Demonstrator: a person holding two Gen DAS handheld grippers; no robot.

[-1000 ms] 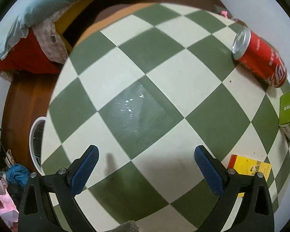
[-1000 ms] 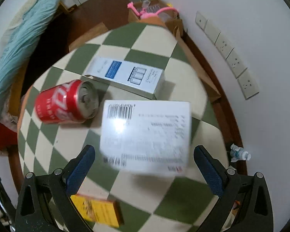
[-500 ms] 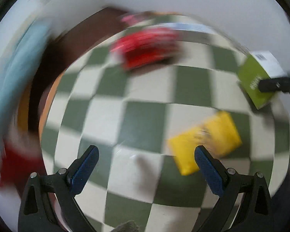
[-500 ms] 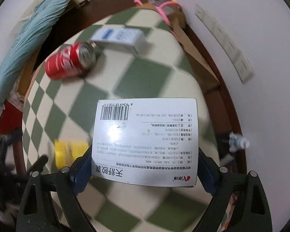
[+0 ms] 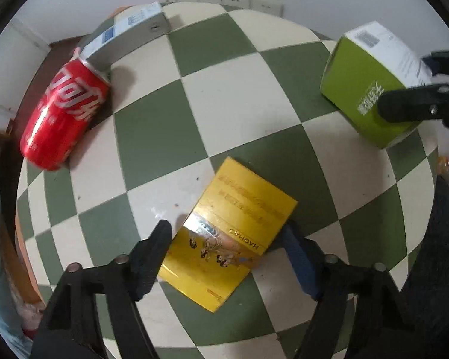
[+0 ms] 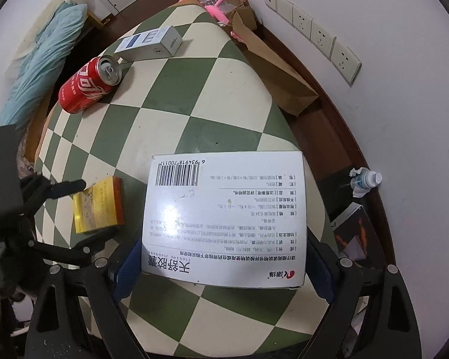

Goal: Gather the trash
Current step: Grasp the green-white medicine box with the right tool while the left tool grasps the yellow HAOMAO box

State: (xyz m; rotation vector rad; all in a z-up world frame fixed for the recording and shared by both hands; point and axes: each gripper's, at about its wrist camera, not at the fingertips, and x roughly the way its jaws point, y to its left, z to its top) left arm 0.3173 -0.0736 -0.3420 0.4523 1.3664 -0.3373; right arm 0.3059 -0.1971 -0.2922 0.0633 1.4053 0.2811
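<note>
Right gripper (image 6: 224, 264) clamps the green box (image 6: 226, 220) (lifted), left gripper (image 5: 227, 246) spread open astride the yellow box (image 5: 229, 234).

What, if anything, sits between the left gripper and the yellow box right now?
Nothing visible. The left gripper is open, its jaws already on either side of the yellow box on the checkered table. The red can lies well clear.

Home bedroom: bedding (image 6: 42, 59), checkered table (image 6: 224, 95).
</note>
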